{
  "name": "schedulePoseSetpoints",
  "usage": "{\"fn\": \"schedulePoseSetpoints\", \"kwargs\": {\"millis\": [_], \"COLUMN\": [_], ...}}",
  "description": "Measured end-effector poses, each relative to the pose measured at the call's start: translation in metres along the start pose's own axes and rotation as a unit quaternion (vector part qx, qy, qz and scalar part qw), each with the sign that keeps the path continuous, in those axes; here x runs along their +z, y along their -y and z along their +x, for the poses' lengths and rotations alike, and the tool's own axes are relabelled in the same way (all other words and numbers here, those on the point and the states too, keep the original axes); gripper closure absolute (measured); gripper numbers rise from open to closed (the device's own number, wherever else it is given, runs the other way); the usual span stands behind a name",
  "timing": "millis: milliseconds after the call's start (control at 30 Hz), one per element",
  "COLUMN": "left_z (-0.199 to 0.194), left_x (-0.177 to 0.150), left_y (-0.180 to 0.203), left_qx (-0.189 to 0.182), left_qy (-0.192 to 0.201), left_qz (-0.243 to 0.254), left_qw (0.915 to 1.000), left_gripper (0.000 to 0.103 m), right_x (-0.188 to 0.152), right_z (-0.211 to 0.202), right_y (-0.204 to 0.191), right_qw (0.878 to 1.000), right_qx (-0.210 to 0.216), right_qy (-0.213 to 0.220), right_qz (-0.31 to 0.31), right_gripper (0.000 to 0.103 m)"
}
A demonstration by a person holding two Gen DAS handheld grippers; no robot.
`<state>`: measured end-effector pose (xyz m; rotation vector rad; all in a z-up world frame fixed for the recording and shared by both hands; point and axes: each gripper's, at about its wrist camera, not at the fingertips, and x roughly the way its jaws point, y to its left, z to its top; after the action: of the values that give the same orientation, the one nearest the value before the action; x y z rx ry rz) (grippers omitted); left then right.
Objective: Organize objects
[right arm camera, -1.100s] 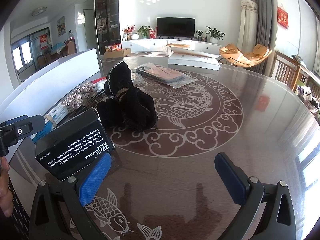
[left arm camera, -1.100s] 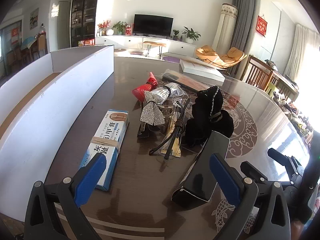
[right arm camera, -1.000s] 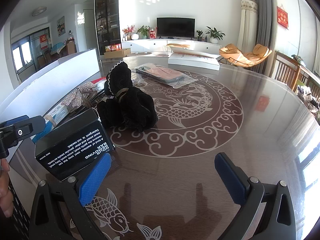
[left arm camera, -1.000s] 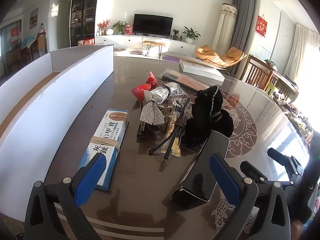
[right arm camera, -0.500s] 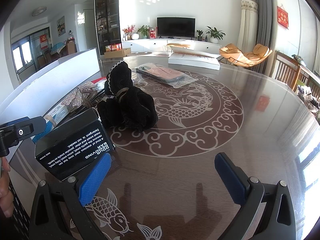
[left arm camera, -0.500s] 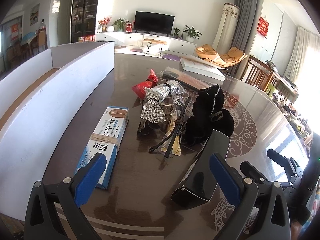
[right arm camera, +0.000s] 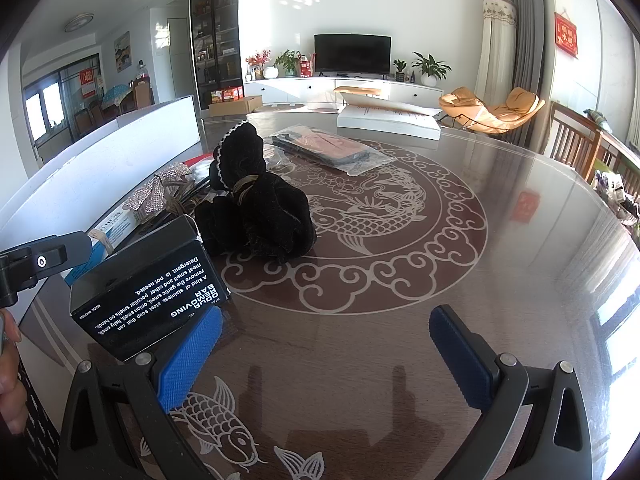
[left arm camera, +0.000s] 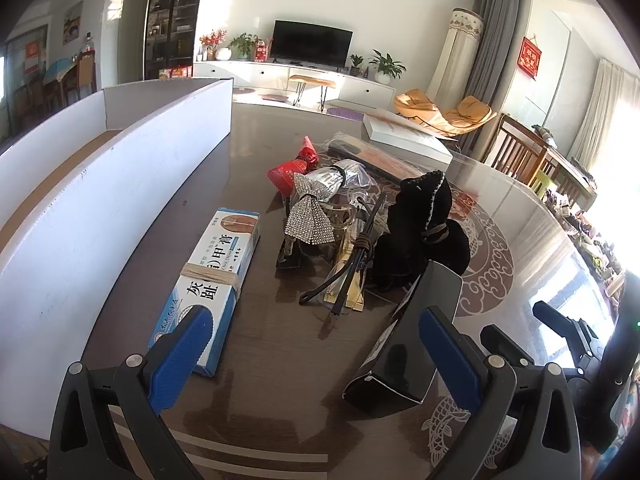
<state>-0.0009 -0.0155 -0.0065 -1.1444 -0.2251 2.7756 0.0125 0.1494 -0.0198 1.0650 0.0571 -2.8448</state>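
On the dark glossy worktop [right arm camera: 460, 280], with its pale fish and cloud pattern, a loose cluster of things is lying toward the left edge, alongside a long white box [left arm camera: 92, 216] with low walls that is running along that edge. Nearest the white box a blue and white carton [left arm camera: 212, 280] with a rubber band round it is lying flat. Beside it a sparkly bow [left arm camera: 310, 220] is resting on a pile of clear wrappers and dark straps, with a red packet [left arm camera: 290, 172] just behind. A black velvet pouch [right arm camera: 256, 204] is sitting upright near the middle of the cluster, and a black box [right arm camera: 148, 292] with white print is lying tilted just in front of it, toward the near edge. Farther back a clear bag [right arm camera: 332, 148] holding something pink is lying flat, and a flat white package [right arm camera: 388, 120] is sitting at the far edge.

Both tongs are standing wide apart and holding nothing. The left tongs [left arm camera: 316, 356] are hovering over the near edge, with the carton by the left pad and the black box by the right pad. The right tongs [right arm camera: 324, 356] are hanging over bare worktop, the left pad just beside the black box; whether they are touching I cannot tell. A hand [right arm camera: 10, 380] is showing at the left border of the right view.
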Motion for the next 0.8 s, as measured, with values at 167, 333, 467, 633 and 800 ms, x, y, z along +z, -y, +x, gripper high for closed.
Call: {"fn": "schedulePoseSetpoints", "kwargs": {"millis": [167, 333, 467, 633, 800], "left_z": [-0.001, -0.0024, -0.0031, -0.004, -0.0038], "left_x": [-0.0006, -0.0002, 0.0005, 0.0006, 0.0006], "left_y": [-0.002, -0.005, -0.0061, -0.0057, -0.0054], "left_qx": [0.001, 0.002, 0.005, 0.011, 0.012], "left_qy": [0.001, 0.003, 0.005, 0.008, 0.008], "left_qz": [-0.005, -0.012, -0.014, -0.012, -0.012], "left_qw": [1.0, 0.9999, 0.9999, 0.9998, 0.9998], "left_gripper": [0.0, 0.0, 0.0, 0.0, 0.0], "right_x": [0.0, 0.0, 0.0, 0.0001, 0.0001], "right_z": [0.0, 0.0002, 0.0, 0.0, 0.0], "right_y": [0.0, -0.0001, 0.0, 0.0, 0.0], "right_qw": [1.0, 1.0, 1.0, 1.0, 1.0], "right_qx": [0.0, 0.0, 0.0, 0.0, 0.0], "right_qy": [0.0, 0.0, 0.0, 0.0, 0.0], "right_qz": [0.0, -0.001, 0.0, 0.0, -0.001], "right_gripper": [0.0, 0.0, 0.0, 0.0, 0.0]}}
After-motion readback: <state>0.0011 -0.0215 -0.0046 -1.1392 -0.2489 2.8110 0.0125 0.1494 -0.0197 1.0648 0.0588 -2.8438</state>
